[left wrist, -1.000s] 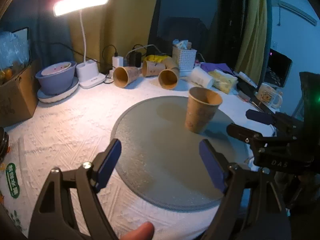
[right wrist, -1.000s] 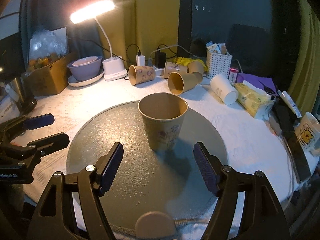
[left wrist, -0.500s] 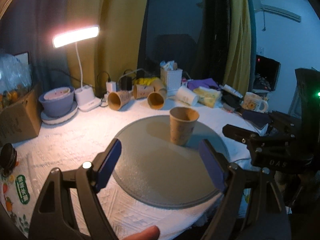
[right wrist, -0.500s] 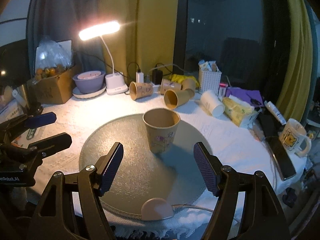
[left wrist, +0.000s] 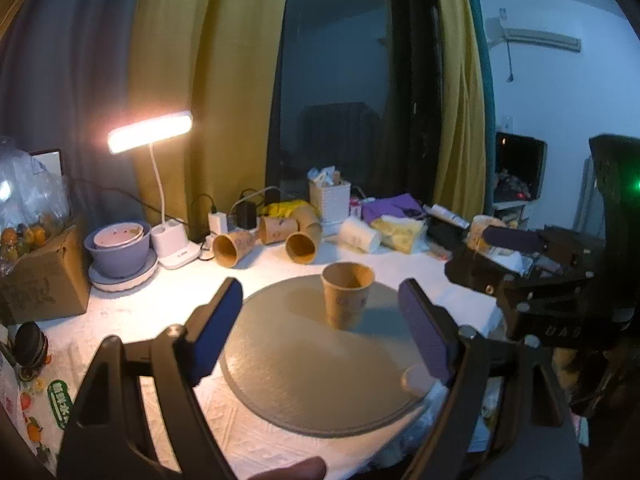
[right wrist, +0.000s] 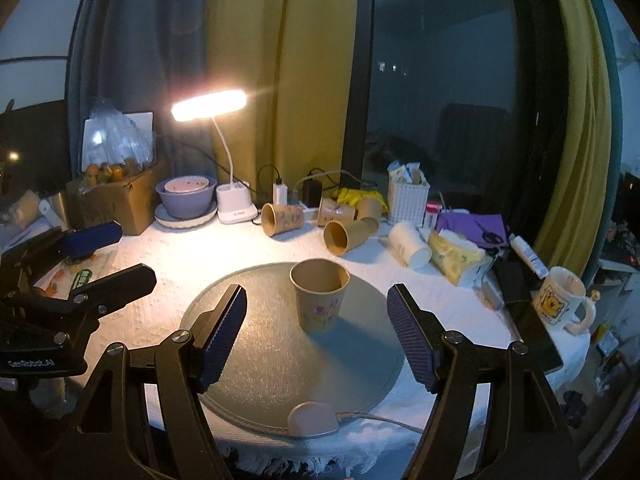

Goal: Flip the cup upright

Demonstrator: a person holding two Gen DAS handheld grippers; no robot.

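Observation:
A brown paper cup [right wrist: 319,300] stands upright, mouth up, on the round grey mat [right wrist: 256,360]; it also shows in the left wrist view [left wrist: 346,294] on the mat [left wrist: 304,372]. My right gripper [right wrist: 318,338] is open and empty, held back from the cup above the mat's near side. My left gripper [left wrist: 320,340] is open and empty, also well short of the cup. Each gripper appears at the edge of the other's view: the left one [right wrist: 92,256] and the right one [left wrist: 508,252].
Several paper cups [right wrist: 348,236] lie on their sides at the back beside a lit desk lamp [right wrist: 208,106], a purple bowl [right wrist: 186,198], a white basket [right wrist: 408,198] and a cardboard box [right wrist: 116,200]. A mug [right wrist: 560,298] and phone [right wrist: 528,320] sit right.
Both grippers have drawn back and up from the cup, which now looks smaller and farther. The cup has stayed upright on the mat. Both grippers remain open.

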